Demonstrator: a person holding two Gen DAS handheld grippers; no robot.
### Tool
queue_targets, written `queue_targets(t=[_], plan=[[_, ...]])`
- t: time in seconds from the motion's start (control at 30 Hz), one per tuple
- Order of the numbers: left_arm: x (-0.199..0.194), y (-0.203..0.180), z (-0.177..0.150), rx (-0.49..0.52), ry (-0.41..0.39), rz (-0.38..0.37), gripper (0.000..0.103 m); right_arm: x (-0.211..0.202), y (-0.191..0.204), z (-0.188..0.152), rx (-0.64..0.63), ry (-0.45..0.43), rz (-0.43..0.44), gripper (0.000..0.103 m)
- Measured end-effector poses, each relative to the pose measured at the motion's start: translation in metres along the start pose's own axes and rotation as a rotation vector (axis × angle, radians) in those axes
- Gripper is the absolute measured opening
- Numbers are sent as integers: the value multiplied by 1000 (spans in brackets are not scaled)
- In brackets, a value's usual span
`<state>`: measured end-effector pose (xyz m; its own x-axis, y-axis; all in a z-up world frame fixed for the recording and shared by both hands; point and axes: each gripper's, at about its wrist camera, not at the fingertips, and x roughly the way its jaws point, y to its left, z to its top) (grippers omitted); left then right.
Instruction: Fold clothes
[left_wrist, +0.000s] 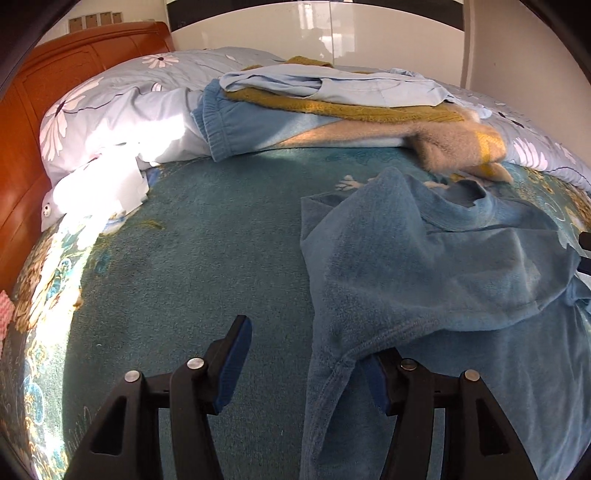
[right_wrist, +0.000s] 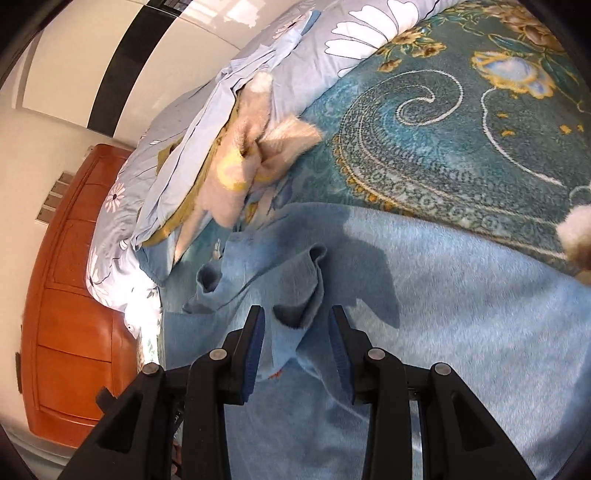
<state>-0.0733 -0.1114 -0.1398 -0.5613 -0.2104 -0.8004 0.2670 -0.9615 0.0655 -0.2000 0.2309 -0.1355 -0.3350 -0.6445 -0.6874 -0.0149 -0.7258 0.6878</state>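
Fleece top (left_wrist: 424, 266) lies near piled clothes (left_wrist: 332, 96).

Both tools look alike. The left gripper (left_wrist: 306, 354) has two black plastic fingers, each lined on its inner face with a dark blue ribbed pad (left_wrist: 236, 363). Behind the jaws, angular black linkage arms carry round silver pivot pins (left_wrist: 195, 363). The right gripper (right_wrist: 297, 345) shows the same build.

One blue fleece top (left_wrist: 424, 266) lies spread out, one pile of clothes (left_wrist: 332, 107) sits behind it, and two grippers, left (left_wrist: 306, 365) and right (right_wrist: 297, 347).
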Motion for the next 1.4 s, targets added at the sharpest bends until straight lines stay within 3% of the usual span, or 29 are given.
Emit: queue_targets(t=[0.23, 0.5, 0.73, 0.8, 0.83, 0.97, 1.1, 1.23, 1.4], plan=[[7, 23, -4, -96, 14, -3, 65, 30, -6, 16, 39, 53, -23, 37], [7, 34, -10, -153, 19, -10, 68, 28, -14, 12, 84, 32, -21, 37], [7, 36, -13, -175, 29, -20, 68, 34, -11, 3, 96, 57, 37, 37], [7, 37, -14, -168, 28, -22, 68, 34, -11, 3, 107, 48, 62, 24], [7, 37, -14, -165, 28, -22, 68, 34, -9, 4, 107, 45, 64, 9], [8, 39, -14, -169, 28, -22, 71, 27, 13, 4, -18, 2, -1, 4], [8, 40, -15, -172, 27, -25, 72, 9, 27, 3, -117, -61, -9, 4], [4, 41, -17, -149, 43, -75, 72, 25, 7, -1, -77, -6, -89, 4], [-17, 62, -24, -139, 90, -256, 71, 34, -12, -7, -9, 20, -55, 4]])
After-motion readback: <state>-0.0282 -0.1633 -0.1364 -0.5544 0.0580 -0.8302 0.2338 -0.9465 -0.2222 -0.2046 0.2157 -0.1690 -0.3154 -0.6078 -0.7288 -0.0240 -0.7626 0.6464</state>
